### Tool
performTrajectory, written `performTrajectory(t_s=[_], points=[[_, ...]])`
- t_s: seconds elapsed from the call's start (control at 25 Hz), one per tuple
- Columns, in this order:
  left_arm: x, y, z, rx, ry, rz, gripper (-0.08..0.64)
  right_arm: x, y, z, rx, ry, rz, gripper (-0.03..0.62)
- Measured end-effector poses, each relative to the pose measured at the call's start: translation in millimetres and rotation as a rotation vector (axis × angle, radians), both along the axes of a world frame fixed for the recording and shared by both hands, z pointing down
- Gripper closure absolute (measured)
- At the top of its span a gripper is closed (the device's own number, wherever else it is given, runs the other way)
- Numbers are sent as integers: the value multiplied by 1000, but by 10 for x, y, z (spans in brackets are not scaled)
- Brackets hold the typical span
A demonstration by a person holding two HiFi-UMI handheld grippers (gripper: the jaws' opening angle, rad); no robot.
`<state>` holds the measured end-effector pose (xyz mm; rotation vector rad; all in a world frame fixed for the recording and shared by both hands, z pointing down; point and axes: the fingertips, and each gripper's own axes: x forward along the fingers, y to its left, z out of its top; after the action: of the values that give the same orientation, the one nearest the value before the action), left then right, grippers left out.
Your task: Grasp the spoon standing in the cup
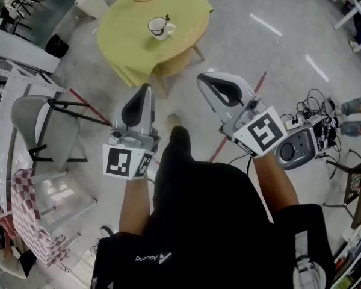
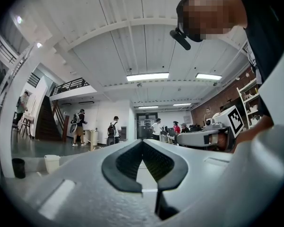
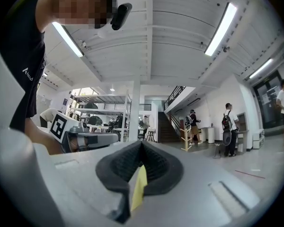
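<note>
Chair (image 1: 36, 122) far left, out of the way. Next, left gripper (image 1: 147, 88): jaws pressed together and nothing between them, as its own view (image 2: 142, 142) confirms. It points forward and a bit up.

Spoon (image 1: 167, 18) stands in the cup (image 1: 159, 27) on the yellow table (image 1: 126, 35), straight ahead of the person and well apart from both grippers, with bare floor in between. The cup sits between the two grippers' lines, closer to the left one. My read: the left gripper is a shade nearer and already aimed roughly at it. The right one would have to swing in to the left.

The spoon is only a thin dark stub above the cup's rim. Its long axis looks near upright, perhaps leaning a little, but it's too small to call the direction. Its bowl is hidden inside the cup.

Right gripper (image 1: 203, 78): jaws also closed, tips meeting (image 3: 142, 144), not holding anything. A yellow sliver shows in the slot below the tips, and I can't tell what it is.

Neither gripper view shows the cup or table, only ceiling, lights and people far off in the hall, so for now the head view is the only guide for aiming. Jaws must open before any grasp. The top edge cuts off the table's far rim.
</note>
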<state>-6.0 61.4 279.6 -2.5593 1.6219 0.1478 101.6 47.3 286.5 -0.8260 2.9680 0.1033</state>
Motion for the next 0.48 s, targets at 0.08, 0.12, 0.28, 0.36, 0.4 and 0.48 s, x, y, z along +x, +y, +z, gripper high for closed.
performTrajectory(t_s=[0.08,0.12,0.28,0.36,0.4,0.48], points=[[-158,-292,19,2,5,6,551,-154,-293,43,-6,12,14,589],[-248,-452,22,2,5,9,551,-241,-453,60,-9,17,23,589],[-616,-1124,-3,5,-3,29,551,-580,-1119,139,-18,47,74,589],[-783,-1438,-12,5,-11,44,551,-736,-1442,196,-30,58,104,589],[-862,-1592,-8,4,-14,53,551,-811,-1602,229,-39,61,119,589],[-1018,-1898,21,-3,-15,70,551,-962,-1913,310,-60,67,146,589]])
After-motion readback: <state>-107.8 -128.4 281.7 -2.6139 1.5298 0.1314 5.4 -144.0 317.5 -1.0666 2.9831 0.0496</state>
